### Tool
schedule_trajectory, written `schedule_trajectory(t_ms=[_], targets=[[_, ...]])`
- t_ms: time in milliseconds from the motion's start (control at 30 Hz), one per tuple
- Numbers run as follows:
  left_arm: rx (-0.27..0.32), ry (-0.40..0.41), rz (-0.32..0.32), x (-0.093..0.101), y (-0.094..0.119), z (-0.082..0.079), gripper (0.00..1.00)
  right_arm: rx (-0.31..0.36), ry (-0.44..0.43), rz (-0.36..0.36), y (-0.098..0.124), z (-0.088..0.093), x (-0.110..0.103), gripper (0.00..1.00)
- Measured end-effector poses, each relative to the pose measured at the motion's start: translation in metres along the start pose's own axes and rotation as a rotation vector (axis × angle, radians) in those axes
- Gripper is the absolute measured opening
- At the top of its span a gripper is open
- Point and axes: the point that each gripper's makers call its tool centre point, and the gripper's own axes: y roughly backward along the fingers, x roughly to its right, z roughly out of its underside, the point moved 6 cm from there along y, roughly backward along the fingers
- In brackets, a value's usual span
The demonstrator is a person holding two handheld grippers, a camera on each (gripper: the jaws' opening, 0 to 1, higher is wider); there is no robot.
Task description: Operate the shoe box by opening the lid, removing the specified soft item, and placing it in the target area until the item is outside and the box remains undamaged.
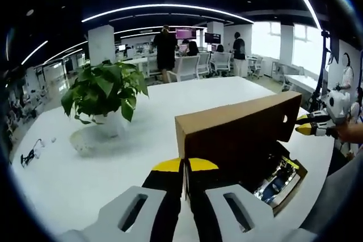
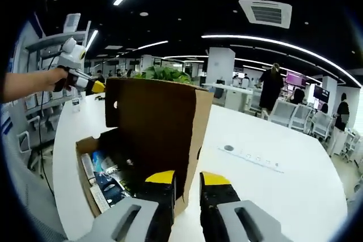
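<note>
Left gripper view: left gripper clamps the raised shoe box lid.

The raised lid hides most of the shoe box interior at centre frame; the contents lower left are too dim to identify. In the left gripper view, contents at lower right stay murky too.

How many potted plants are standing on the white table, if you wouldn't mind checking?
1. The potted plant stands on the white table beyond the open shoe box; in the right gripper view its leaves peek over the raised lid. Others may be hidden behind the box.
</note>
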Motion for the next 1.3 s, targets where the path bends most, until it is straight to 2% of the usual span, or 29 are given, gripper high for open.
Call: schedule_trajectory(t_ms=[533, 733, 1000, 1133, 1300], targets=[[0.011, 0.029, 0.003, -0.007, -0.016, -0.009, 0.00, -0.065, -0.014, -0.018, -0.024, 0.014, 0.000, 0.03], [0.012, 0.030, 0.002, -0.008, -0.021, -0.011, 0.00, -0.075, 0.020, -0.009, -0.027, 0.014, 0.006, 0.00], [0.048, 0.094, 0.003, -0.009, -0.027, -0.010, 0.00, -0.077, 0.085, -0.017, -0.028, 0.014, 0.008, 0.00], [0.009, 0.080, 0.000, -0.007, -0.030, 0.001, 0.02, -0.075, 0.096, -0.018, -0.029, 0.014, 0.009, 0.00], [-0.021, 0.120, -0.002, -0.006, -0.031, 0.025, 0.05, -0.076, 0.097, -0.019, -0.029, 0.014, 0.009, 0.00]])
